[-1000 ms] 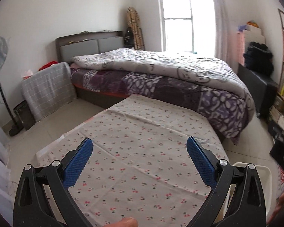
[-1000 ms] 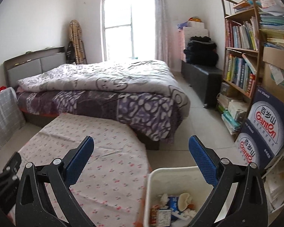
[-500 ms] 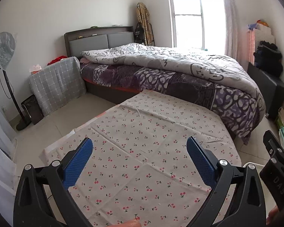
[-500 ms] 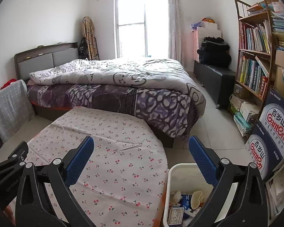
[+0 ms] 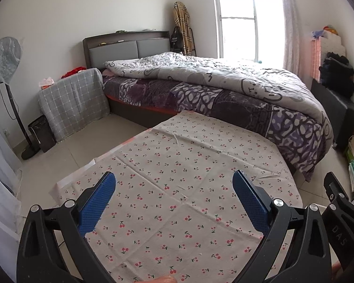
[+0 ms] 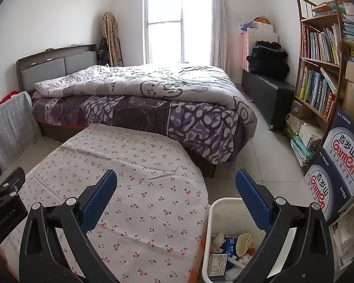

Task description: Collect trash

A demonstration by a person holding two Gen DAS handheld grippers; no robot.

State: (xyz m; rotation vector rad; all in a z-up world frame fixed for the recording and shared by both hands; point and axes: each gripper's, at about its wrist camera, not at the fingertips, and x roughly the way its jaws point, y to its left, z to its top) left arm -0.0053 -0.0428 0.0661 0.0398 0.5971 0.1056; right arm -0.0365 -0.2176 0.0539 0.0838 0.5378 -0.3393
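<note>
I see both my left gripper (image 5: 174,197) and right gripper (image 6: 176,194) spread wide, holding nothing, above the cherry-print table (image 6: 139,169), the white trash bin (image 6: 216,214) with trash (image 6: 231,247) just beside its right edge.

"Ganten" and "570mlx24" on stacked blue cartons (image 6: 342,165); "DAS" on right tongs (image 5: 342,224).

Both wrist views high over the cherry-print tablecloth (image 5: 177,188), facing the bed (image 6: 141,99), right view further right

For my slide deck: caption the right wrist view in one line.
Open right gripper above a cherry-print tablecloth, beside a white bin holding trash.
</note>
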